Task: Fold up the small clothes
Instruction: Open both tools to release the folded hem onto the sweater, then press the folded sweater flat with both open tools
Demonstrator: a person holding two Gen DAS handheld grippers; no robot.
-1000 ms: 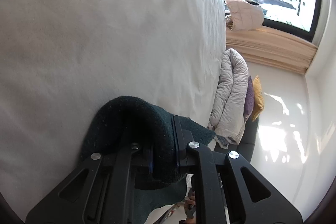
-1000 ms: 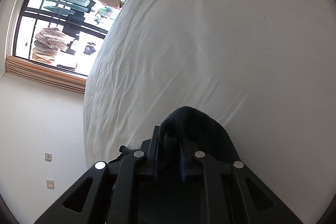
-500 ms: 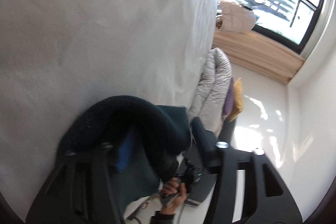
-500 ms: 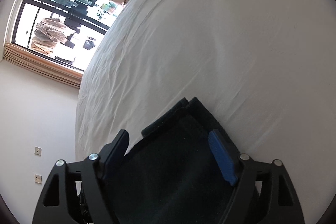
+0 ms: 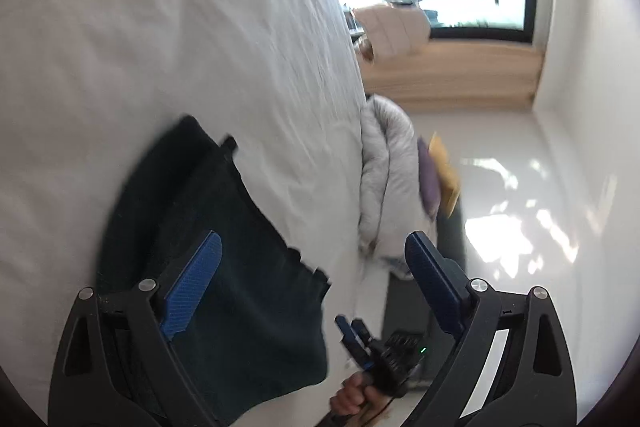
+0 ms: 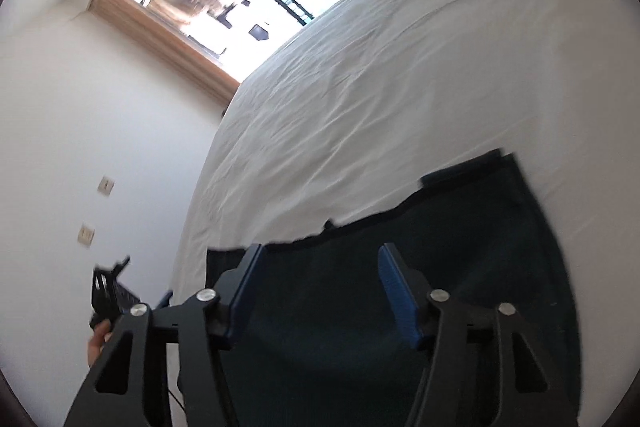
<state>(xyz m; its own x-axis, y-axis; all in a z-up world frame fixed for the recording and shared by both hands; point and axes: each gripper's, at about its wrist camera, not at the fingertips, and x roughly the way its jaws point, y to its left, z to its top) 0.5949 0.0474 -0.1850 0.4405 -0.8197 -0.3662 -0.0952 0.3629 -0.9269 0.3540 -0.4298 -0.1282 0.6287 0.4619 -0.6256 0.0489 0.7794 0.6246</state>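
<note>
Both grippers, left (image 5: 312,275) and right (image 6: 320,287), fingers apart above dark garment (image 6: 460,247); no readable writing.

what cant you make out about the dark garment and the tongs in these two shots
- Dark green garment, left wrist view: its near part is hidden behind the open left tongs and cut off by the bottom edge; motion blur smears its outline.
- Same garment, right wrist view: the near edge runs under the open right tongs, so its full shape and type stay unclear.
- White bed sheet: whether the garment lies fully flat cannot be told.
</note>
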